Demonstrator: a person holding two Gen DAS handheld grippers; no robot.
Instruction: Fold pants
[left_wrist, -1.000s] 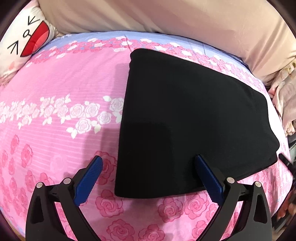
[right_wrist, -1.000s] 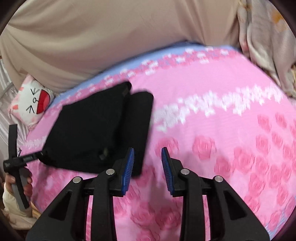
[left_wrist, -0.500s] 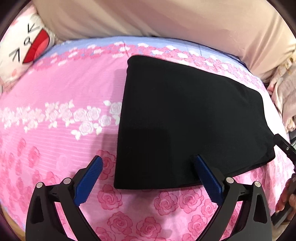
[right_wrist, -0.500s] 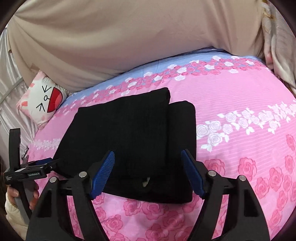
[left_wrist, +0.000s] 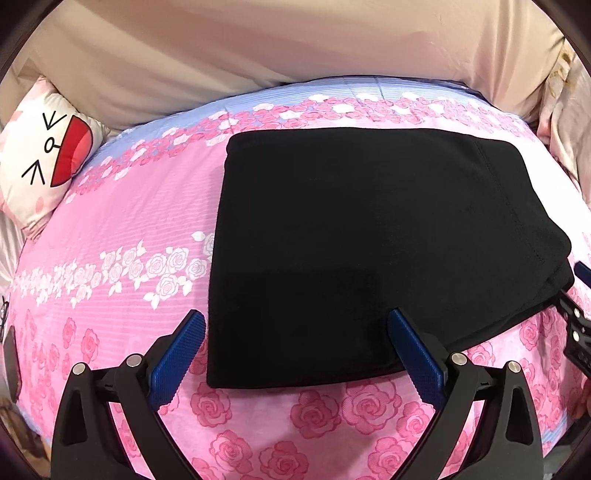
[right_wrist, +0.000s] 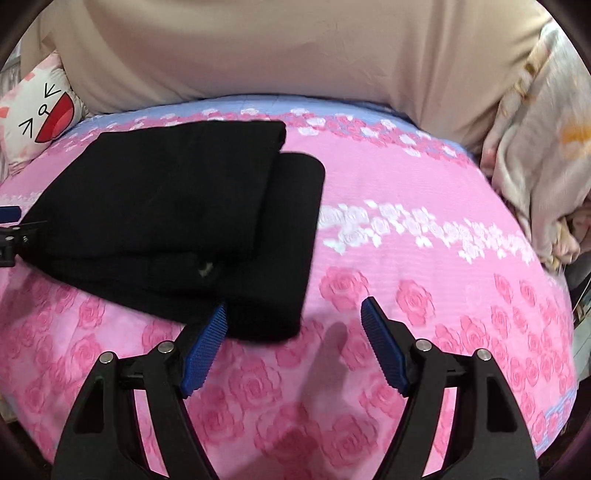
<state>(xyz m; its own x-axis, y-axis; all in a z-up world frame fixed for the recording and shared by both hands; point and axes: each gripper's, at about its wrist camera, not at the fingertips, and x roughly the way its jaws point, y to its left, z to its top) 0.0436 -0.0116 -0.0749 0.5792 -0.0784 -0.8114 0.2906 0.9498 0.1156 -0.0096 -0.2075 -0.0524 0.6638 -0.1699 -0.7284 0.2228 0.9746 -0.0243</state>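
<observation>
The black pants (left_wrist: 369, 240) lie folded into a flat packet on the pink rose bedsheet (left_wrist: 129, 221). In the right wrist view the pants (right_wrist: 177, 206) show a top layer over a wider lower one. My left gripper (left_wrist: 295, 319) hovers wide open over the packet's near left corner, pads off the cloth. My right gripper (right_wrist: 293, 315) hangs above the packet's near right corner; its jaws are closing and its pads (right_wrist: 207, 343) press on nothing. Each gripper shows at the edge of the other's view: the right gripper (left_wrist: 576, 325), the left gripper (right_wrist: 11, 229).
A white cartoon-face pillow (left_wrist: 40, 155) sits at the far left. A beige cover (left_wrist: 295, 48) runs along the back of the bed. Bunched pale bedding (right_wrist: 535, 155) lies at the right. Bare sheet stretches right of the pants (right_wrist: 424, 240).
The right gripper's jaws went from narrow to wide, then narrowed a little, and it swung toward the packet's right corner. The left gripper drew back a little and rolled; the pants lie unmoved.
</observation>
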